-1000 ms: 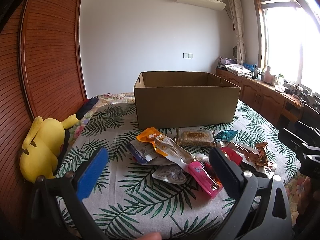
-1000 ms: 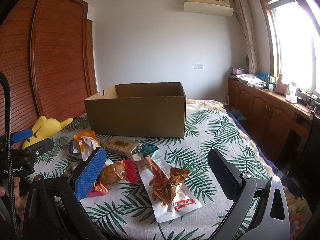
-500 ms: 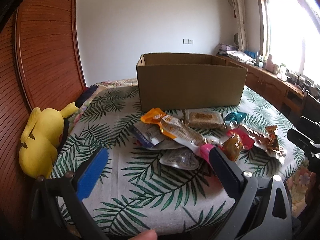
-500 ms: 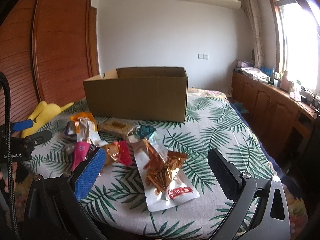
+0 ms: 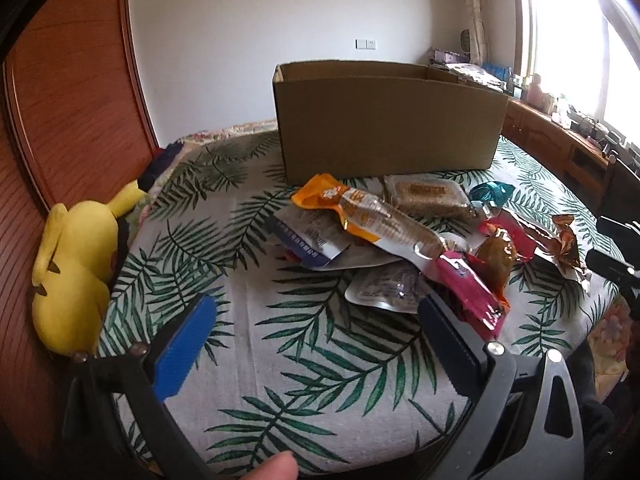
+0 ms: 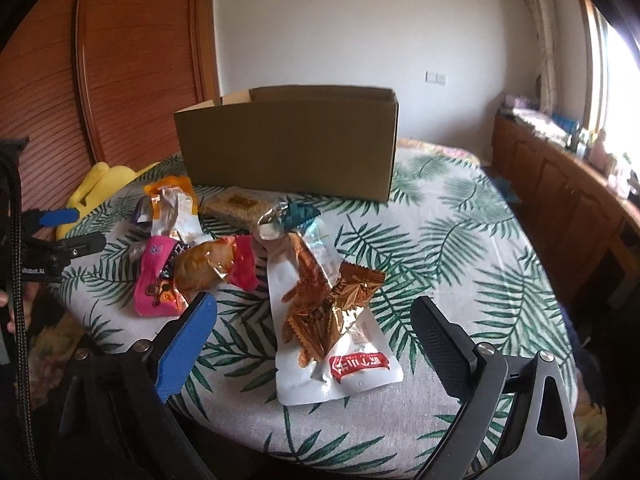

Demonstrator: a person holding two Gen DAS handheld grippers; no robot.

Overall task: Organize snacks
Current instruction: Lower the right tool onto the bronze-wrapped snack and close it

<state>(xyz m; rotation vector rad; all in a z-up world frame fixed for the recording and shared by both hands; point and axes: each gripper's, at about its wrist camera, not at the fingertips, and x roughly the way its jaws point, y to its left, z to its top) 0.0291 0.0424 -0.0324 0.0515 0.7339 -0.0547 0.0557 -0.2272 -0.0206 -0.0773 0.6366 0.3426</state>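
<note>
On the bed cover (image 5: 280,344) the cardboard box (image 5: 384,124) stands at twelve o'clock, the snack packets (image 5: 400,240) heaped just before it, a plush toy (image 5: 72,264) at nine

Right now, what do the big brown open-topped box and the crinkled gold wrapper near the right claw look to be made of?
Brown open-topped box: apparently corrugated cardboard, matte, with creased, folded corners. Crinkled gold wrapper: likely metallised foil or plastic film, glossy, sharp creases catching light.

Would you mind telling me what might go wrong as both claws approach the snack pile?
1. The snacks overlap: lifting the orange pouch may drag neighbouring packets along.
2. The white pouch lies flat on the cloth, so the open right claw could pinch the tablecloth.
3. The cardboard box has tall walls; a low carry could hit them.
</note>
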